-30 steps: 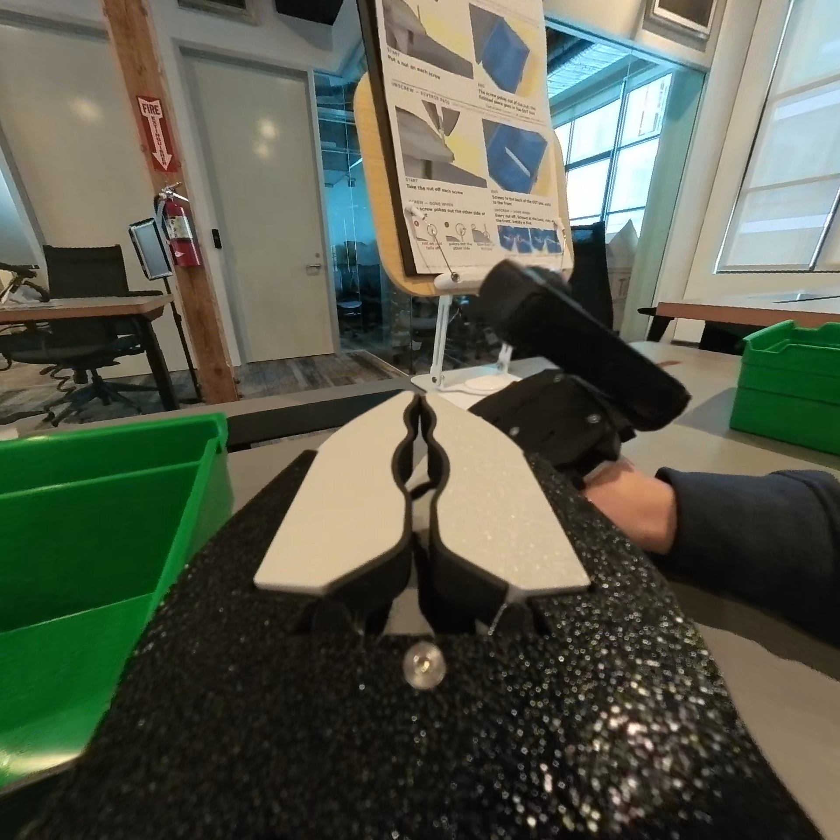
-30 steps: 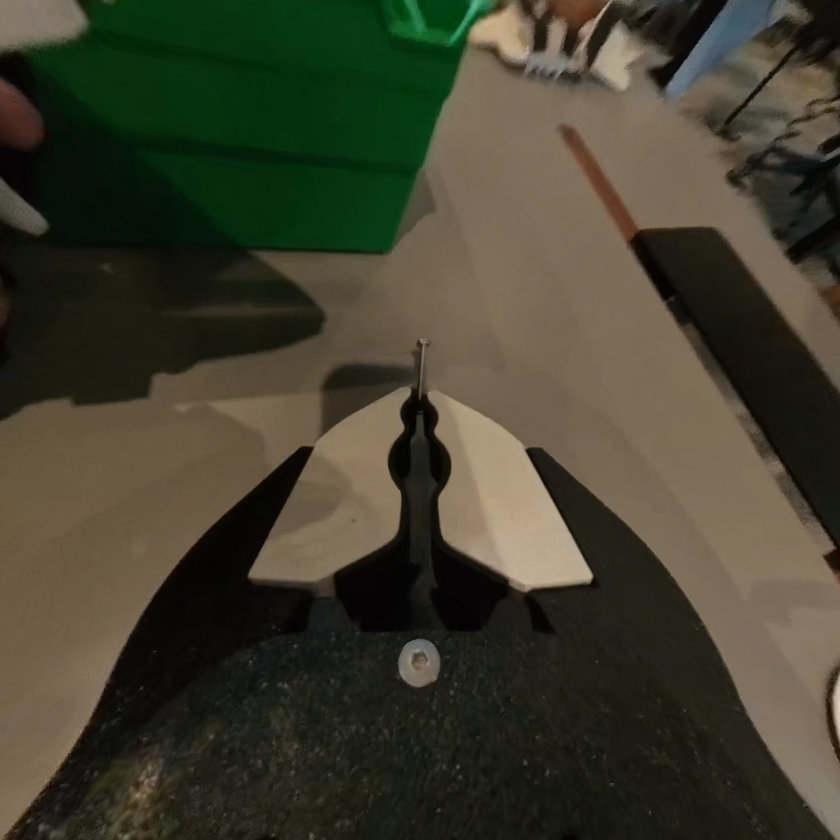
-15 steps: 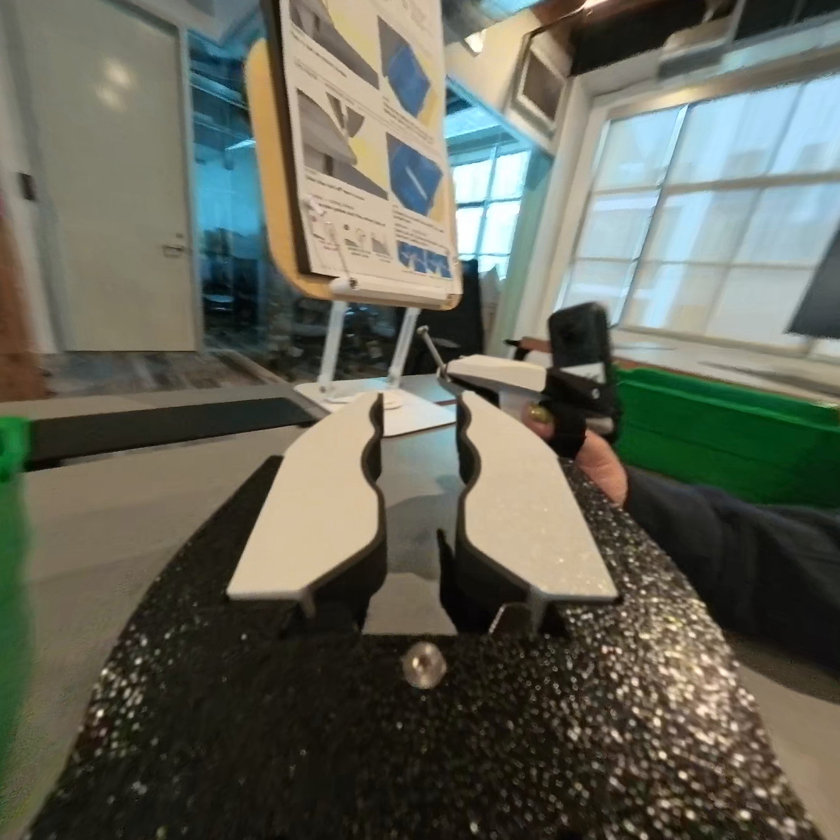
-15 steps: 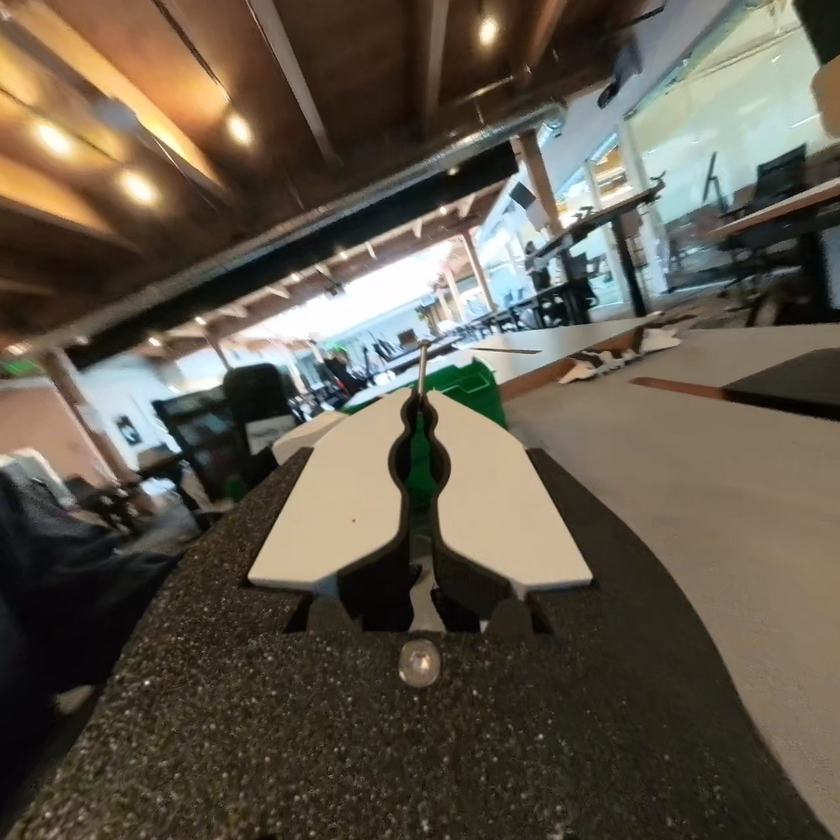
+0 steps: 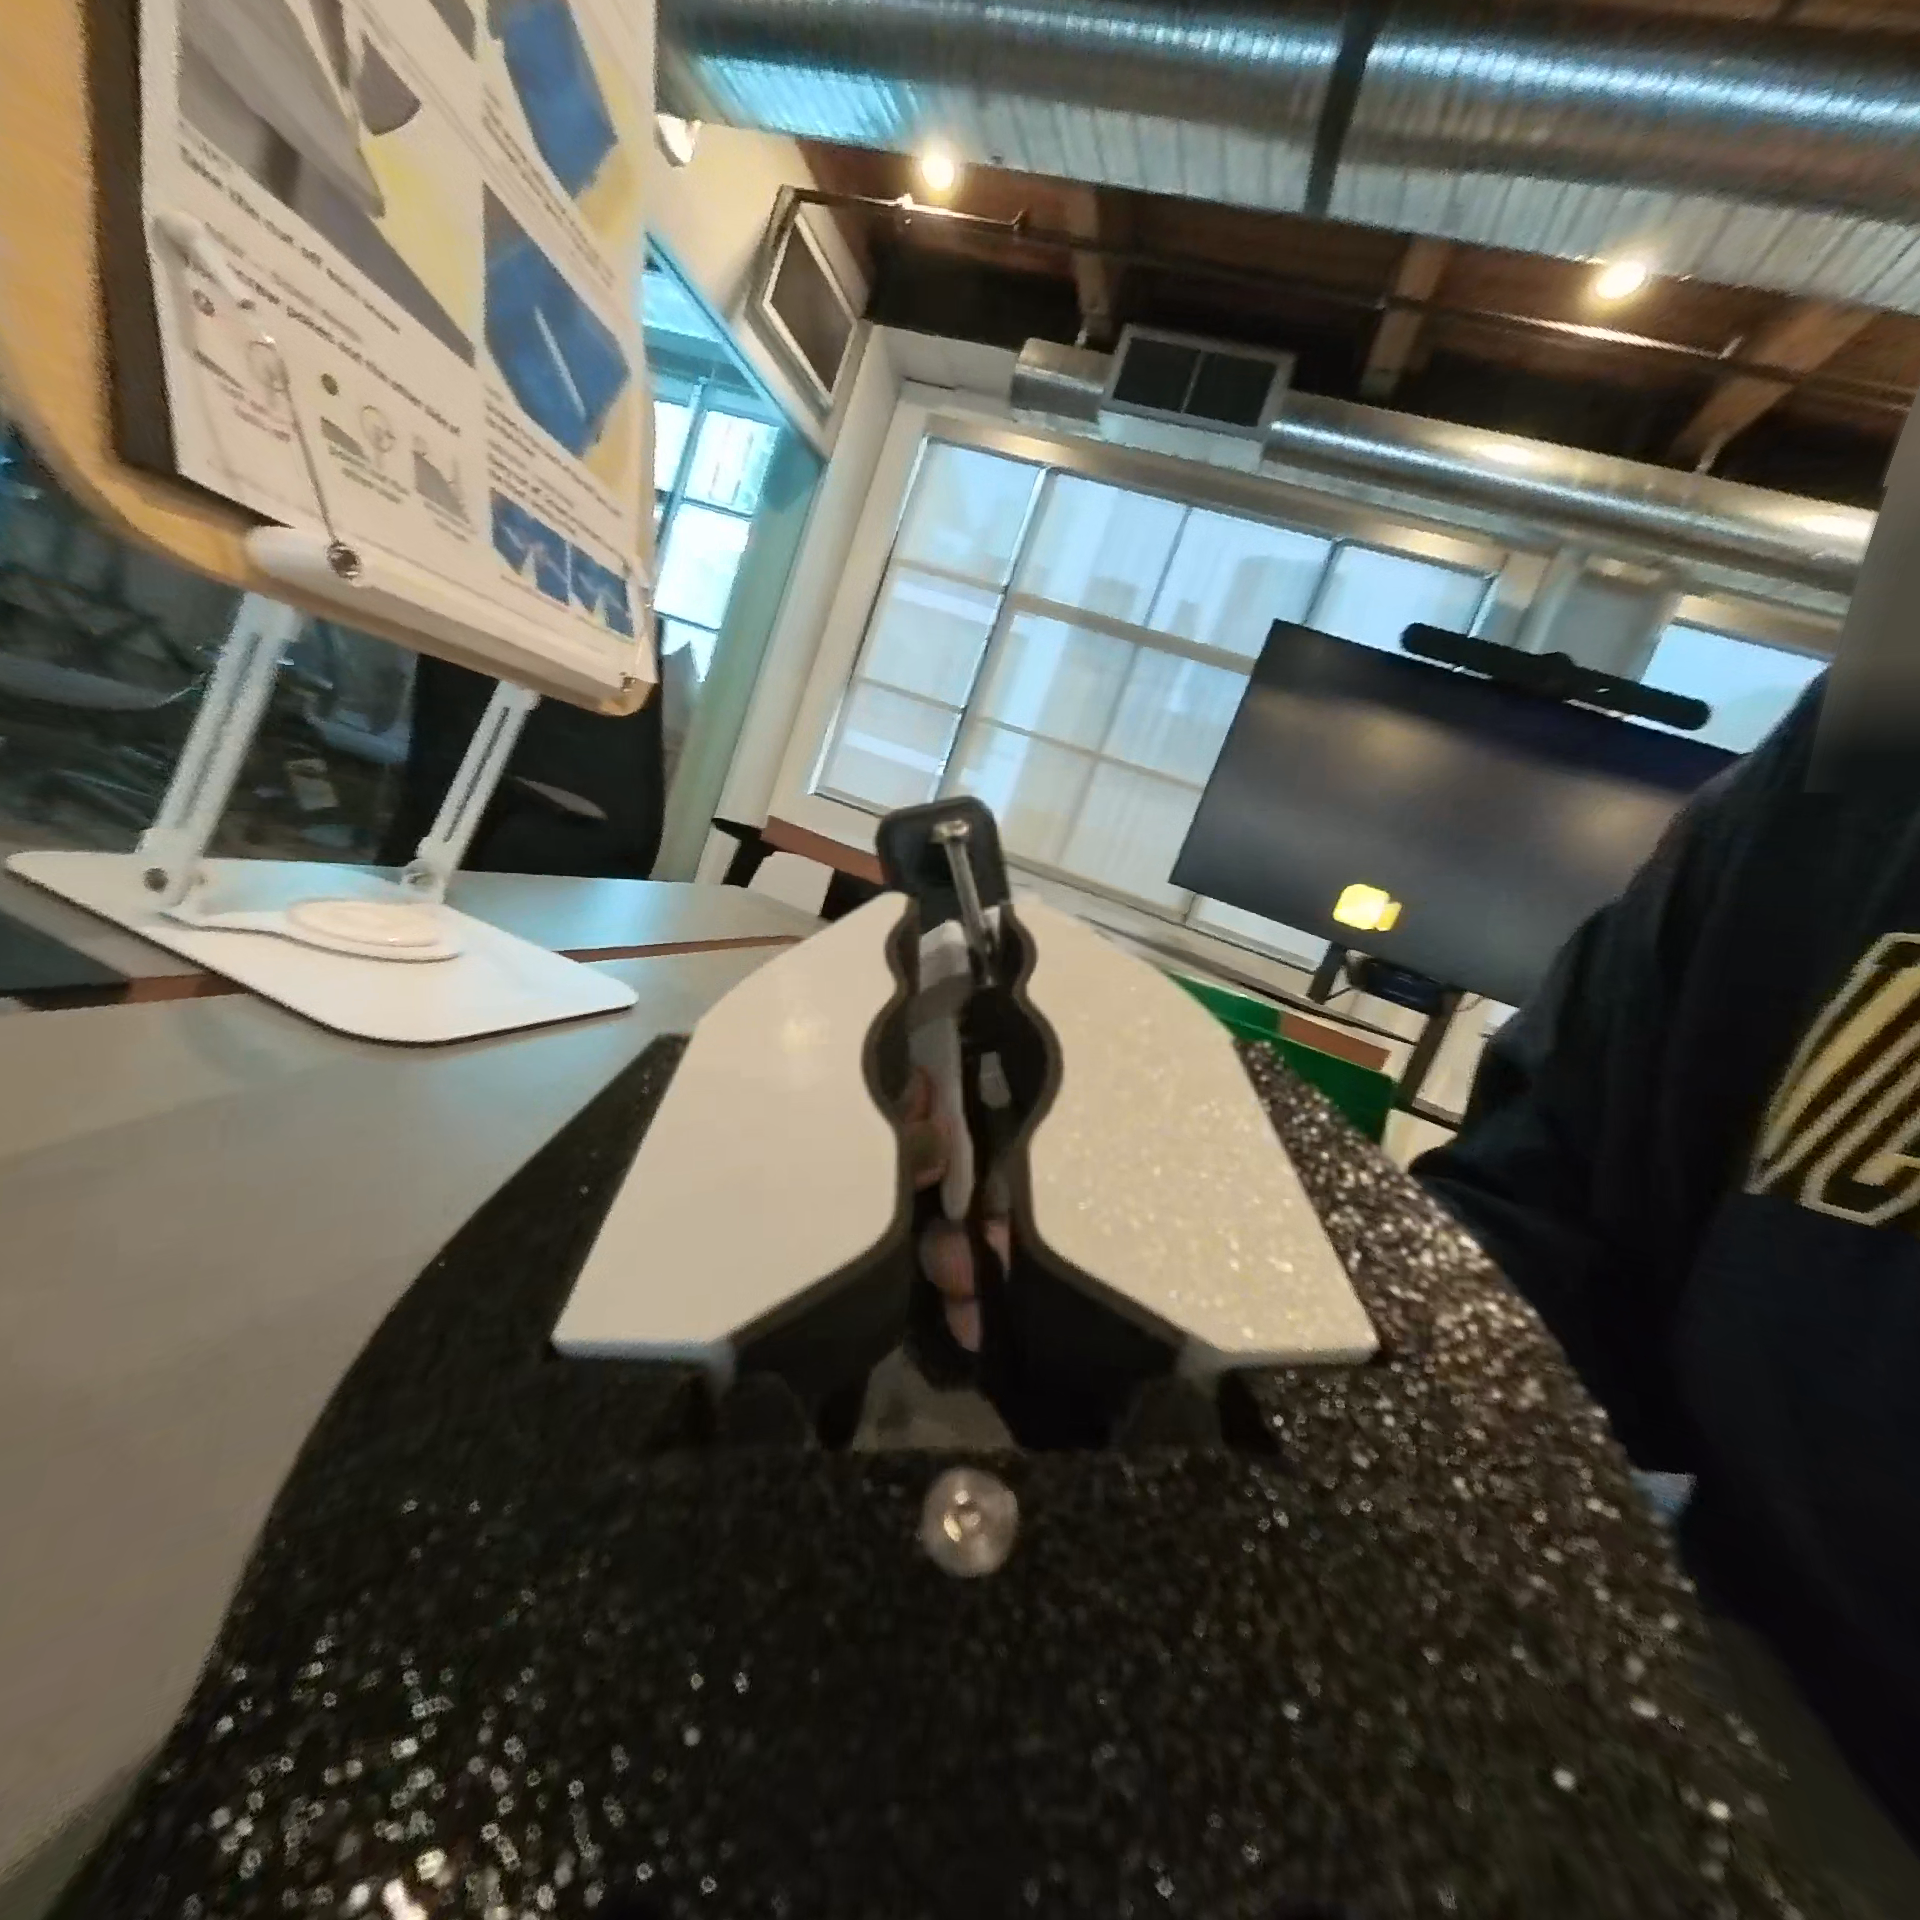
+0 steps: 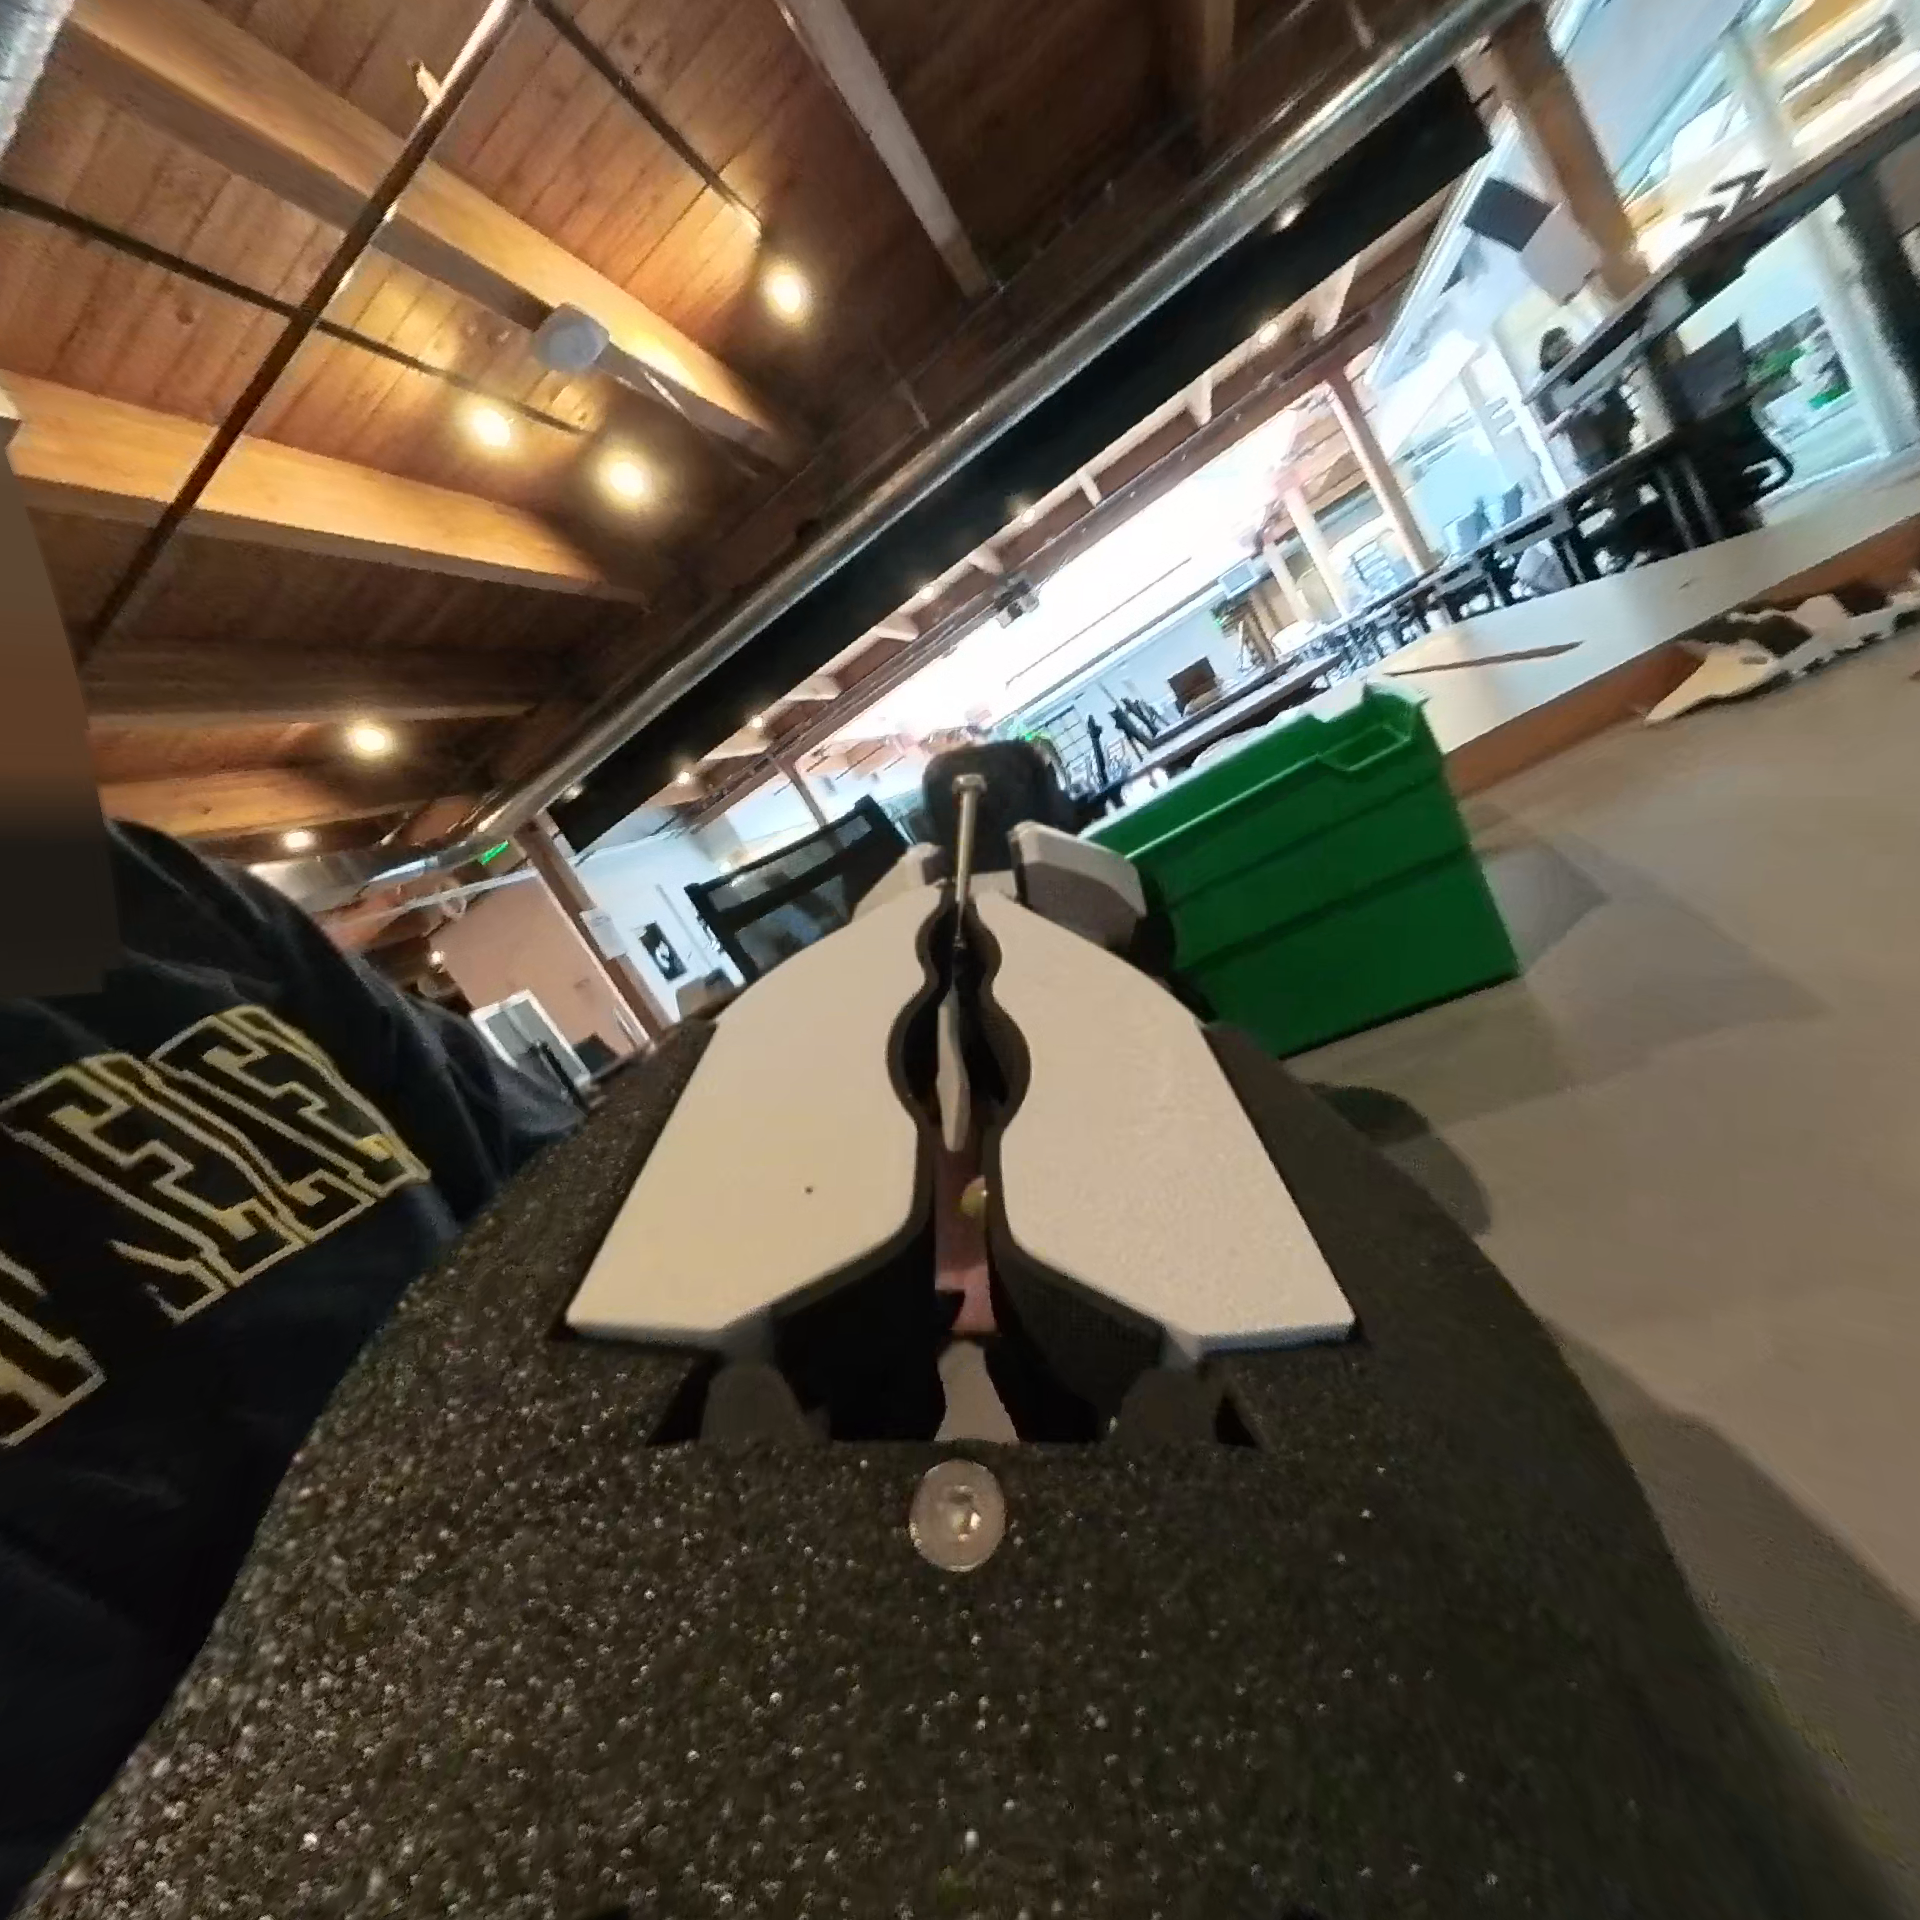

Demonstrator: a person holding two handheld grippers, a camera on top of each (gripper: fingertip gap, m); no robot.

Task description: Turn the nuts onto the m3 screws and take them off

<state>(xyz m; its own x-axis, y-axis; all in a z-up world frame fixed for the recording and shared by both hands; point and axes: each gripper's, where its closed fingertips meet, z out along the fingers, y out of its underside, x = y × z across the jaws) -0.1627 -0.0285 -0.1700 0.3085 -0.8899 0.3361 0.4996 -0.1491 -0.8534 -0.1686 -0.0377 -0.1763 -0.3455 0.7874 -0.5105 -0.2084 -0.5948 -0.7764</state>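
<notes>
In the left wrist view we are seeing one left gripper (image 5: 958,914), its jaws narrowly spread around one screw (image 5: 966,883) without clearly pressing it, plus one paper stand (image 5: 312,914) and one dark screen (image 5: 1455,821).

In the right wrist view we are seeing one right gripper (image 6: 961,909) pinching that single screw (image 6: 966,842) upright, one green bin (image 6: 1330,914) behind.

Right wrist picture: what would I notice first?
The thin metal screw sticking up out of the shut right gripper, right in the middle. Just behind it are the left gripper's white fingers, with a bright green bin on the grey table to the right.
</notes>
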